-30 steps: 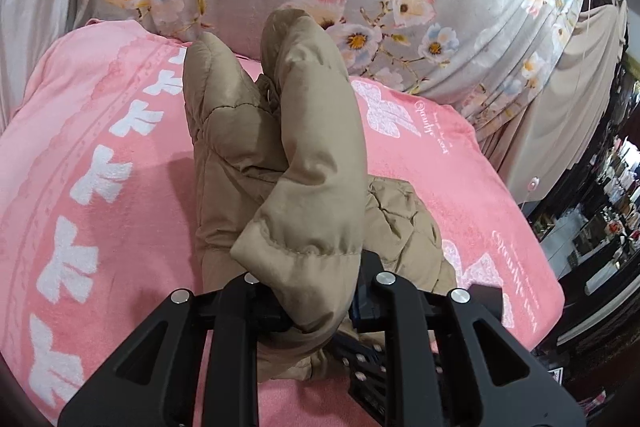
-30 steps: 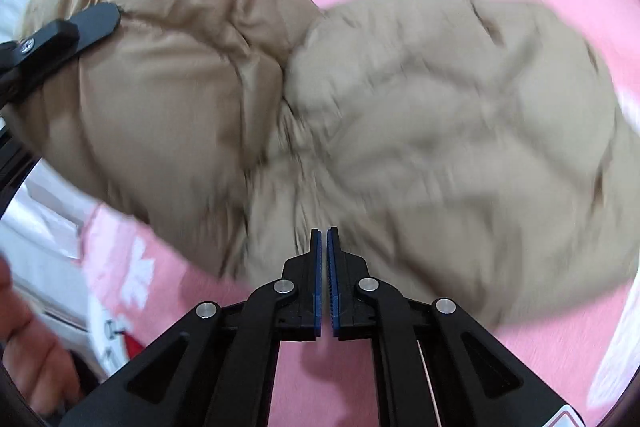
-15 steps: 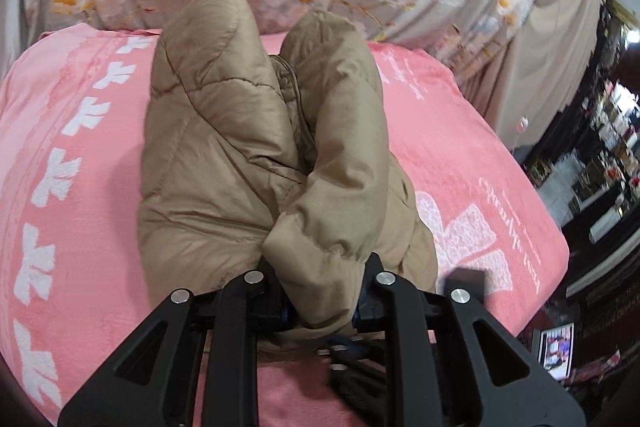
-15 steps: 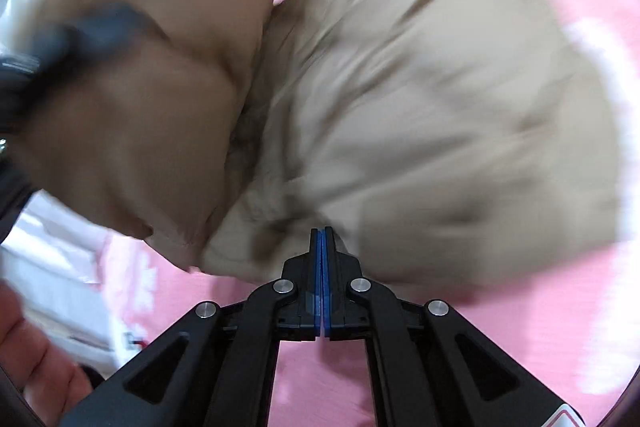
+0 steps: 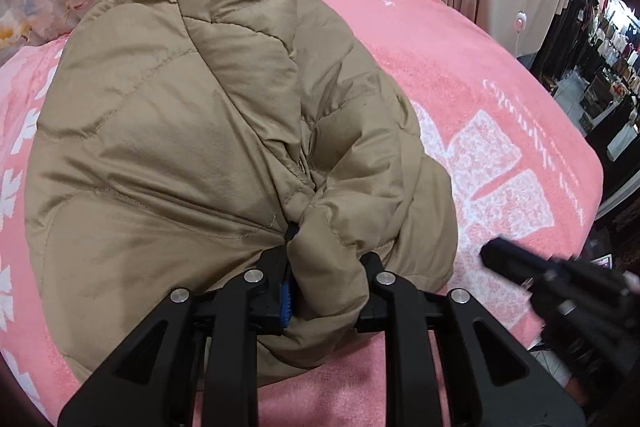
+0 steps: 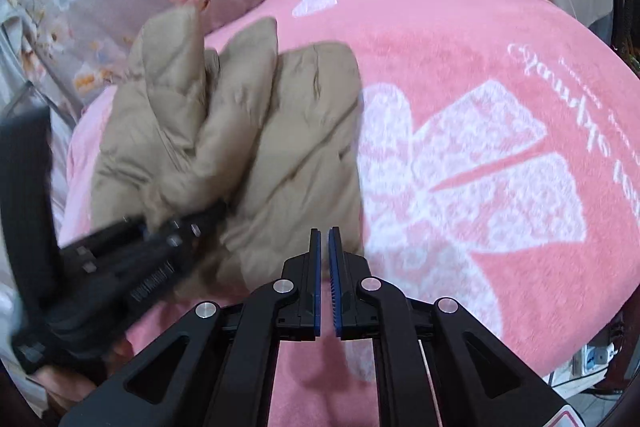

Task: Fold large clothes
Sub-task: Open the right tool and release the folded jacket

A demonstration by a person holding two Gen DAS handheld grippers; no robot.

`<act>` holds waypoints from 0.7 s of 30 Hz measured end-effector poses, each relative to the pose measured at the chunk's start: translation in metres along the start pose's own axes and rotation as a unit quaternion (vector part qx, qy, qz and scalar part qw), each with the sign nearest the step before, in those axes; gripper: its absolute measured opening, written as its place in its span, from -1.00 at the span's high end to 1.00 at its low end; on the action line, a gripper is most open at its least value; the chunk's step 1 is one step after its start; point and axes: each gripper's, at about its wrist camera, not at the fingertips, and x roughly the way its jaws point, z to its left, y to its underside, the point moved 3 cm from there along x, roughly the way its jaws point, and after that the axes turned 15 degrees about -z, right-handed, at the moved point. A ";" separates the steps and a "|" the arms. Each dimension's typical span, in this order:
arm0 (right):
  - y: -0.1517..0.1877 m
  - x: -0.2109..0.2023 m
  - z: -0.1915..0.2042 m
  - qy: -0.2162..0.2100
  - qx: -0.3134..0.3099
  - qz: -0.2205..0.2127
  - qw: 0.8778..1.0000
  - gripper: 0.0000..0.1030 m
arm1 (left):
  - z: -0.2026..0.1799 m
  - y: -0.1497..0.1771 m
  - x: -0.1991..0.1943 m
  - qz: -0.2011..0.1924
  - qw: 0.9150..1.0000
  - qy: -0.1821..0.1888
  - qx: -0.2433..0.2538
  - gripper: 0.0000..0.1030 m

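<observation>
Now the tan jacket (image 5: 208, 131) (bunched) sits clamped in left gripper (image 5: 326, 291).

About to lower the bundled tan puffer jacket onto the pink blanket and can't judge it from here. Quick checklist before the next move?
1. Left gripper grips the jacket: ok, a padded fold is clamped between its pads.
2. Right gripper free: ok, nothing between its fingers; the jaws have just been opening slightly and show a narrow gap.
3. Right gripper clear of the jacket: ok, it is beside the bundle, over the pink blanket.
4. Landing spot on the blanket: ok, no other thing shows there.
5. Fold tidy: not ok, the bundle is bunched and lumpy.
6. Zipper caught: cannot tell.
</observation>
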 end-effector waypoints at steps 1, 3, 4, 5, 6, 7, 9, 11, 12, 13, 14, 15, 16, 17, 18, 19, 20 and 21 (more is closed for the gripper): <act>-0.006 -0.002 0.001 -0.002 0.000 -0.006 1.000 0.85 | -0.001 -0.001 0.000 0.000 1.000 -0.004 0.003 0.63; -0.019 -0.004 0.010 -0.009 -0.002 -0.019 1.000 0.83 | -0.001 -0.005 -0.010 -0.006 1.000 -0.010 0.003 0.58; -0.023 -0.008 0.014 -0.012 -0.003 -0.023 1.000 0.80 | -0.001 -0.007 -0.014 -0.009 1.000 -0.010 0.003 0.48; -0.029 -0.010 0.008 -0.015 -0.003 -0.025 1.000 0.78 | 0.000 -0.011 -0.023 -0.016 1.000 -0.009 0.002 0.34; -0.035 -0.010 0.011 -0.020 -0.001 -0.028 0.999 0.71 | 0.001 -0.014 -0.031 -0.025 1.000 -0.008 -0.002 0.25; -0.041 -0.010 0.014 -0.026 0.001 -0.030 0.999 0.60 | 0.001 -0.017 -0.037 -0.031 0.999 -0.008 -0.005 0.10; -0.050 -0.012 0.024 -0.037 0.000 -0.036 0.999 0.42 | 0.007 -0.026 -0.056 -0.052 0.998 -0.015 -0.011 -0.14; -0.061 -0.013 0.035 -0.045 -0.004 -0.045 0.998 0.34 | 0.012 -0.035 -0.072 -0.071 0.997 -0.023 -0.018 -0.39; -0.065 -0.012 0.040 -0.048 -0.005 -0.048 0.998 0.28 | 0.019 -0.040 -0.083 -0.082 0.996 -0.028 -0.024 -0.41; -0.070 -0.012 0.047 -0.055 -0.004 -0.051 0.997 0.19 | 0.024 -0.044 -0.089 -0.089 0.995 -0.030 -0.030 -0.42; -0.076 -0.011 0.054 -0.062 0.000 -0.054 0.997 0.14 | 0.033 -0.048 -0.098 -0.098 0.994 -0.037 -0.040 -0.44; -0.081 -0.010 0.059 -0.069 0.002 -0.057 0.996 0.08 | 0.043 -0.050 -0.105 -0.105 0.992 -0.043 -0.048 -0.46; -0.086 -0.009 0.066 -0.078 0.004 -0.059 0.995 0.02 | 0.050 -0.052 -0.109 -0.109 0.991 -0.049 -0.054 -0.49; -0.091 -0.008 0.074 -0.085 0.002 -0.061 0.994 -0.01 | 0.059 -0.053 -0.113 -0.114 0.990 -0.058 -0.062 -0.50; -0.096 -0.006 0.084 -0.090 -0.005 -0.063 0.994 -0.09 | 0.075 -0.054 -0.119 -0.120 0.987 -0.073 -0.075 -0.50; -0.100 -0.002 0.094 -0.092 -0.012 -0.063 0.994 -0.18 | 0.081 -0.056 -0.120 -0.122 0.986 -0.079 -0.082 -0.50; -0.103 0.001 0.102 -0.095 -0.017 -0.062 0.993 -0.22 | 0.096 -0.055 -0.123 -0.125 0.983 -0.092 -0.093 -0.50; -0.107 0.008 0.112 -0.099 -0.020 -0.058 0.993 -0.29 | 0.109 -0.053 -0.126 -0.127 0.981 -0.104 -0.103 -0.50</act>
